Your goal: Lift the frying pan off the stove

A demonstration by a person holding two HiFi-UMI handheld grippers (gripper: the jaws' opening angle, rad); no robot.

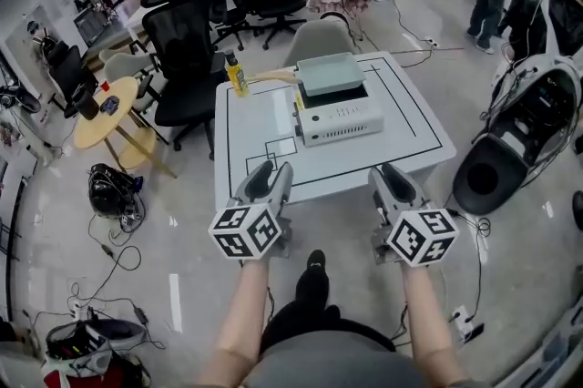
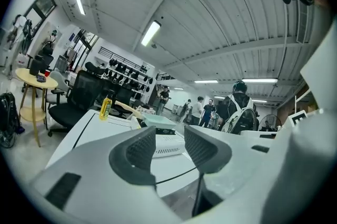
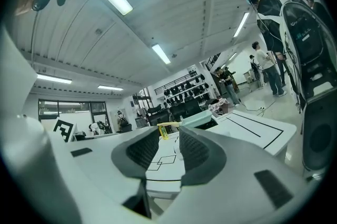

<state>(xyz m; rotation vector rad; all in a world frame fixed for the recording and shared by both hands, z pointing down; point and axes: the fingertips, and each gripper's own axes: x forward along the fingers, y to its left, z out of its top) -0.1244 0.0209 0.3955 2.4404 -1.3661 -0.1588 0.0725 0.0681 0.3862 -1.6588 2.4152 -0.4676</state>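
Note:
A pale green square frying pan (image 1: 330, 73) with a wooden handle (image 1: 273, 76) pointing left sits on a white box-shaped stove (image 1: 342, 119) at the far middle of the white table (image 1: 255, 127). My left gripper (image 1: 273, 169) and right gripper (image 1: 392, 172) hover side by side over the table's near edge, well short of the stove. Both point level toward it. Each is open with nothing between its jaws. The left gripper view shows the pan (image 2: 160, 121) beyond the left gripper (image 2: 169, 144). In the right gripper view the pan (image 3: 197, 119) lies past the right gripper (image 3: 168, 146).
A yellow bottle (image 1: 237, 75) stands at the table's far left corner, near the pan handle. Black office chairs (image 1: 187, 49) and a round wooden table (image 1: 105, 113) are to the left. A white machine (image 1: 533, 117) stands at the right, with cables on the floor. People stand at the back right.

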